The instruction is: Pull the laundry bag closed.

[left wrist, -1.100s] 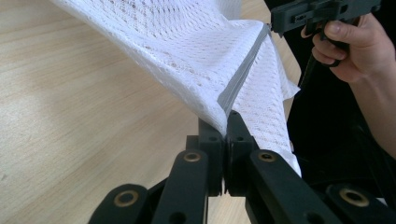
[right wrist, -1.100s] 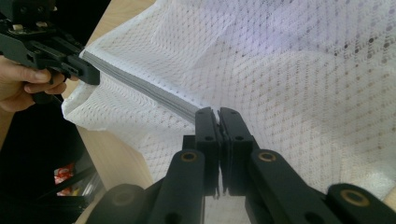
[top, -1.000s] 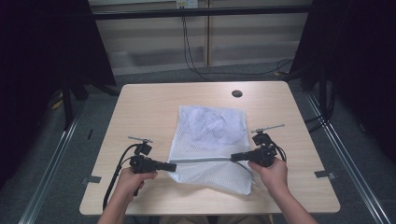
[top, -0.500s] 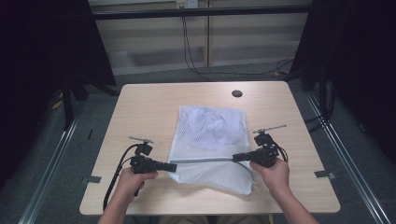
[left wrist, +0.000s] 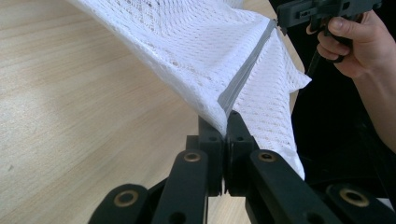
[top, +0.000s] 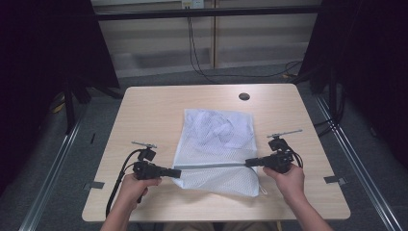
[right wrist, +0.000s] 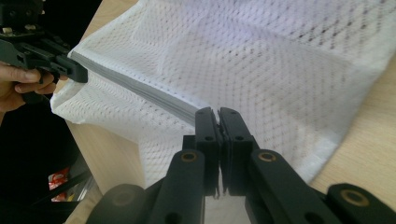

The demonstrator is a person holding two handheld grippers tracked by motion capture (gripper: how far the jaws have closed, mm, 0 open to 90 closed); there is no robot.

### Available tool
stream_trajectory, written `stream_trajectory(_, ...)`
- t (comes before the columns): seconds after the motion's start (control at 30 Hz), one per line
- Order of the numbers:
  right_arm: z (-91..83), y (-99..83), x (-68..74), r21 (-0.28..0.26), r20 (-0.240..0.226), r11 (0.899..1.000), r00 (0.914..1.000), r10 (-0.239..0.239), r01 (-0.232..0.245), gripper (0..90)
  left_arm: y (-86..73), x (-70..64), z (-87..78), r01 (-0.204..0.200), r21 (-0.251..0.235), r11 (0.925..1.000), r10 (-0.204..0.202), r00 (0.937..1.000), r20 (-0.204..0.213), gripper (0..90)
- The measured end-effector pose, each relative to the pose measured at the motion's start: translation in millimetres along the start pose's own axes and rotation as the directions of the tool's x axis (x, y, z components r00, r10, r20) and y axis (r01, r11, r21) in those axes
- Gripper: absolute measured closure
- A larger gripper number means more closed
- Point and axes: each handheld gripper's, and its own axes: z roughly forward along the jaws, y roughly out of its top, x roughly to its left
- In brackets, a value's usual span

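A: What step is this?
B: The white mesh laundry bag [top: 217, 147] lies mid-table. The left gripper [top: 177, 173] and right gripper [top: 249, 162] each have jaws pressed together, pinching opposite ends of its grey zipper strip [top: 211, 166], drawn taut.
A: Next?
B: Likely opening or closing the zipper; the slider isn't discernible.
A: Count?
B: One bag, one zipper, two grippers, one wooden table [top: 149, 110].
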Motion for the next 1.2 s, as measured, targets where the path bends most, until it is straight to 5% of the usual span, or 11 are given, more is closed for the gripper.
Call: stream_trajectory(1.2,-28.6,-15.3,-22.5,-0.038,0.034,0.999,0.999,0.03,-0.028,86.9,0.1,-0.9,1.8,-0.018,0.01,0.9998,0.018,0.9998,0.013,88.6)
